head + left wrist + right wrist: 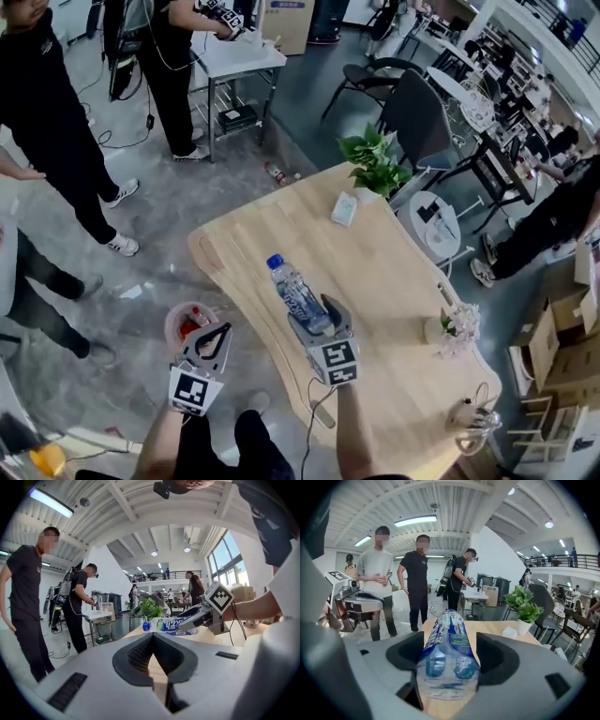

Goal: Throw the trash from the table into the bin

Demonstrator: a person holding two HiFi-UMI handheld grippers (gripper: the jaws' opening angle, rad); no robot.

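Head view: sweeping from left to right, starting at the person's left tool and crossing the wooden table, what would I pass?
The left tool → water bottle → potted plant → pink flowers.

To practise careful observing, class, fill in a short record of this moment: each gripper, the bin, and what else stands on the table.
Right gripper: shut on a plastic bottle, its blue cap pointing away, over the table
Left gripper: shut, empty, beside the bin
Bin: on the floor left of the table, a red item inside
Also on table: potted plant, small white box, vase of flowers
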